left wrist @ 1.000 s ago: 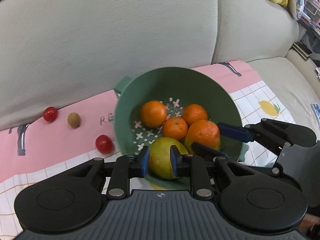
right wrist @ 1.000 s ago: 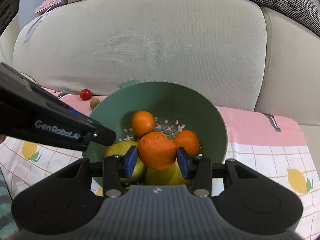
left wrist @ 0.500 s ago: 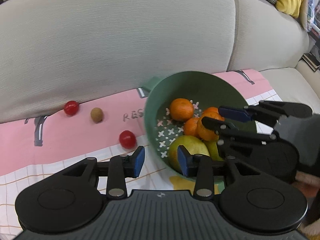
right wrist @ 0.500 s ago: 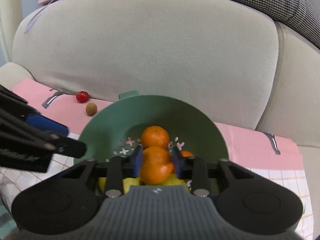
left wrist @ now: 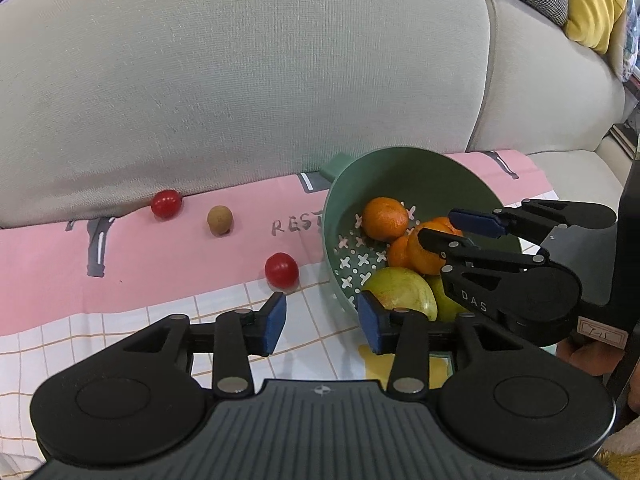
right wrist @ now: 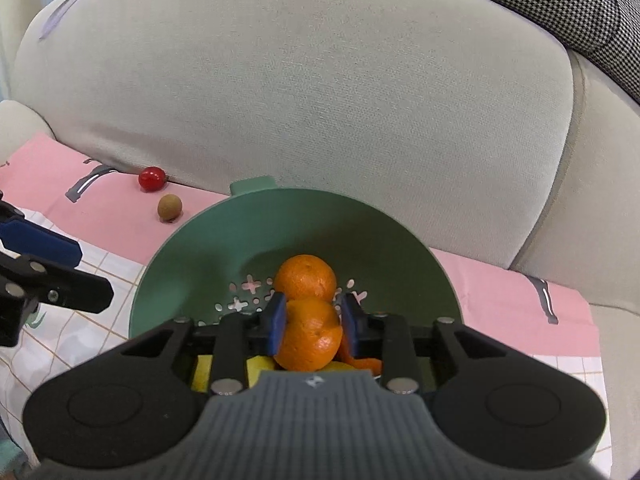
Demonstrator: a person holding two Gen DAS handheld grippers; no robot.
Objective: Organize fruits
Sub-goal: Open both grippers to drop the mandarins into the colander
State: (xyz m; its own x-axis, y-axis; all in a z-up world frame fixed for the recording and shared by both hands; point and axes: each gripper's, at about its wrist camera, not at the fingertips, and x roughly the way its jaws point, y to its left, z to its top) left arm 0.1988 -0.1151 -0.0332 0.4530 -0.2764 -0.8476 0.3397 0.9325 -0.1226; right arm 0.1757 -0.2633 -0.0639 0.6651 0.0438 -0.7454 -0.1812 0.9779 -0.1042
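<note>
colander (left wrist: 332,216): matt plastic | sofa (left wrist: 240,80): woven cloth | tomato (left wrist: 281,270): glossy

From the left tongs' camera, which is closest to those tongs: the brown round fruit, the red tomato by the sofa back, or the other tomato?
1. Red tomato on the cloth, just ahead of the left tongs.
2. Brown fruit, farther back.
3. Tomato against the sofa back, farthest, to the left.

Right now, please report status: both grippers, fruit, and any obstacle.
Left gripper opening, empty. Right gripper shut on an orange in the green colander. Nothing in the way.
</note>
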